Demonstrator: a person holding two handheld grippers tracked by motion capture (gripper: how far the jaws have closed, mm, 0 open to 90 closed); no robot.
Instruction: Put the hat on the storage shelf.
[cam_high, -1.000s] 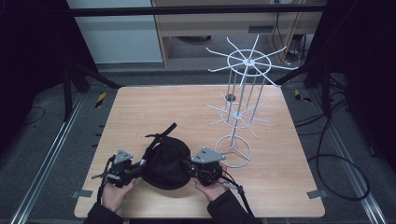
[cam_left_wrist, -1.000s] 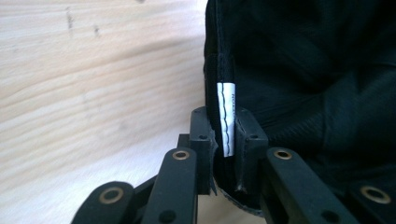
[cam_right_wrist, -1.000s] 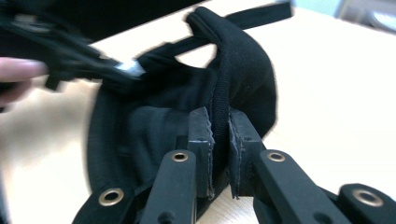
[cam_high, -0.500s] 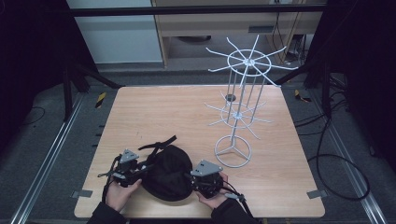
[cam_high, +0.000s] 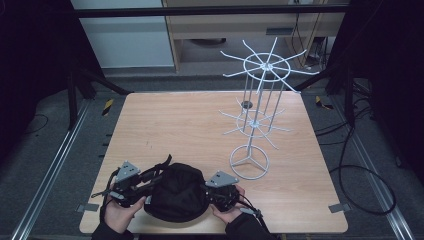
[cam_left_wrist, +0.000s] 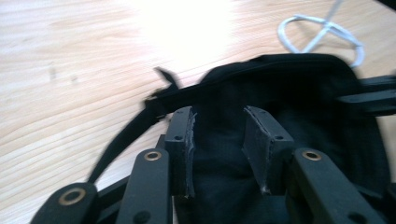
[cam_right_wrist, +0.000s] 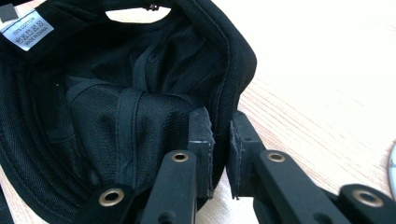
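A black cap (cam_high: 175, 197) lies upside down near the table's front edge, between the two grippers. My left gripper (cam_high: 149, 186) is at the cap's left side. In the left gripper view its jaws (cam_left_wrist: 217, 126) have just been opening and stand apart over the cap's fabric (cam_left_wrist: 280, 93) without pressing on it. The cap's strap (cam_left_wrist: 126, 135) trails left of them. My right gripper (cam_high: 207, 192) is at the cap's right side. In the right gripper view its jaws (cam_right_wrist: 222, 126) have just been closing, and the cap's rim (cam_right_wrist: 233, 79) is pinched between the pads.
A white wire display rack (cam_high: 255, 125) stands on a ring base (cam_high: 249, 162) at the right of the wooden table (cam_high: 175, 125), just beyond the right gripper. Dark frame rails and cables run around the table.
The left jaws have opened and let go of the cap. The cap and both hands have shifted a little toward the front edge, and the right gripper keeps its hold.
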